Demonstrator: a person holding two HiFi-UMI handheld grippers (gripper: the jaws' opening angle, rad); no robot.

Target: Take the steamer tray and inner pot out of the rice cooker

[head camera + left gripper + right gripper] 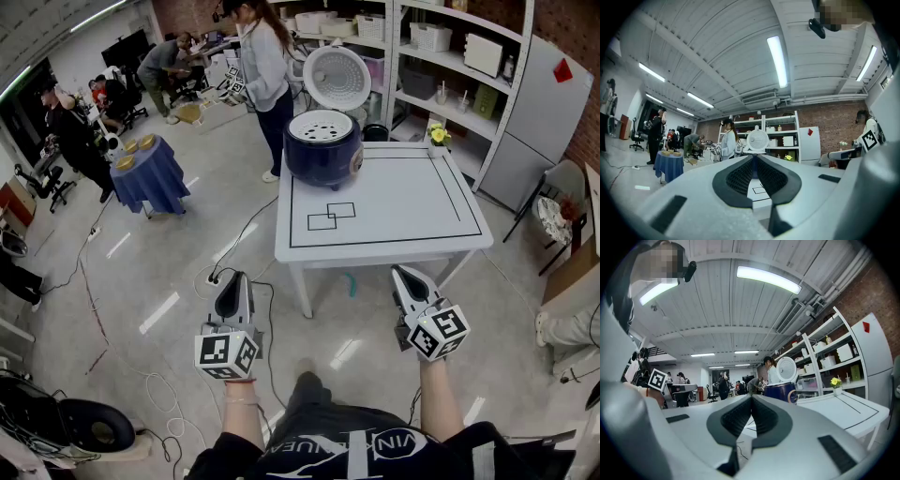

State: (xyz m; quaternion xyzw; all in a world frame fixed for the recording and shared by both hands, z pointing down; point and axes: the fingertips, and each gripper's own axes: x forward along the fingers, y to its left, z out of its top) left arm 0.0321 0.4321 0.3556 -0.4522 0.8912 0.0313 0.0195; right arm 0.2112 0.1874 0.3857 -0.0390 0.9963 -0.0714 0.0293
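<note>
A dark blue rice cooker (323,155) stands upright, lid (337,80) raised, on the surface's (403,211) far corner, well ahead of both pairs of jaws. The white perforated steamer tray (321,125) sits in its top.

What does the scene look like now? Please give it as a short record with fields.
rice cooker: dark blue, on the far left corner of the white table, lid open
steamer tray: white, sitting in the cooker's top
inner pot: not visible under the tray
left gripper: jaws together, empty, short of the table
right gripper: jaws together, empty, short of the table
</note>
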